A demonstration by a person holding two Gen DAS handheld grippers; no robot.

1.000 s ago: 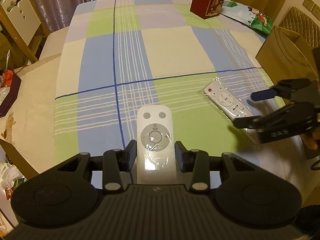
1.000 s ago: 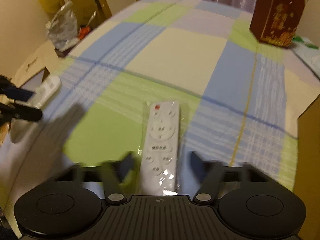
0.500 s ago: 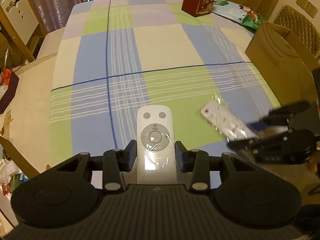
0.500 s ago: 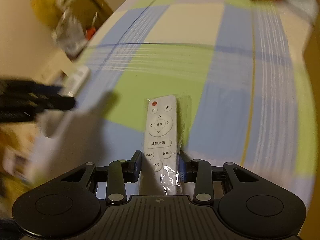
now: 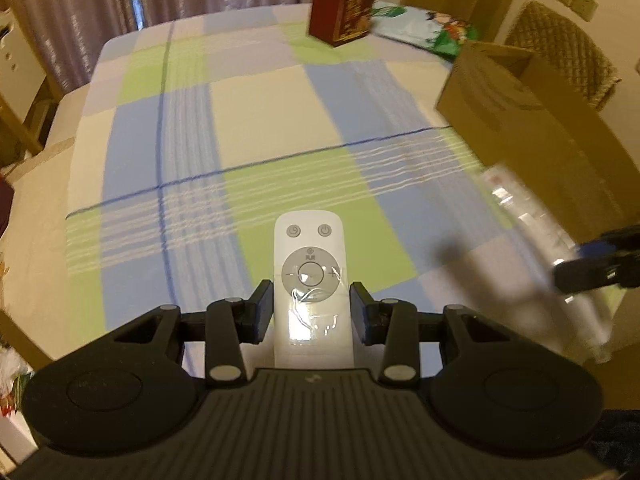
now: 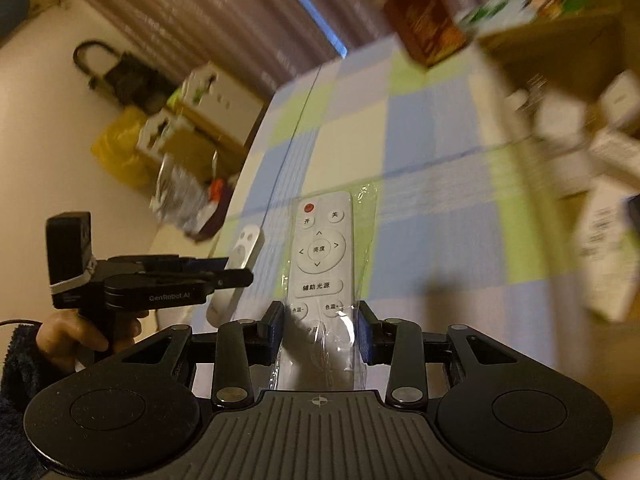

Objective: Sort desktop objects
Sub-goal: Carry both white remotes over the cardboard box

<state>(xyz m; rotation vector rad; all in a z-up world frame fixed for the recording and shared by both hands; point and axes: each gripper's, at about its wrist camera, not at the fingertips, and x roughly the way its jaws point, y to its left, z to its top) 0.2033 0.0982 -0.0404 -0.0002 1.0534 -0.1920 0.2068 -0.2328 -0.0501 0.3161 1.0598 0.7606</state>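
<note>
The round-dial remote [image 5: 310, 280] sits gripped in my left claw [image 5: 310, 308], both pads pressed to its long sides; it is white, with two small power buttons at the far end and a grey ring pad, and clear film wrinkles over its near half. It hangs above the plaid-covered counter [image 5: 256, 120], not touching it. In my right claw [image 6: 320, 328] I have the slim remote [image 6: 320, 256] — white, red button at the tip, Chinese-labelled keys, sealed in a loose plastic sleeve — clamped the same way and lifted clear.

What worries me is that sleeve: the blue pads bite film as much as plastic, so the slim remote could slide inside its wrapper and slip out when I tilt it. The right view is badly smeared, so a quick swing might clip the rim of the cardboard box [image 5: 516, 112] standing at the counter's right edge. The film on the round-dial remote looks slick too — I judge the hold is only as good as the squeeze.
</note>
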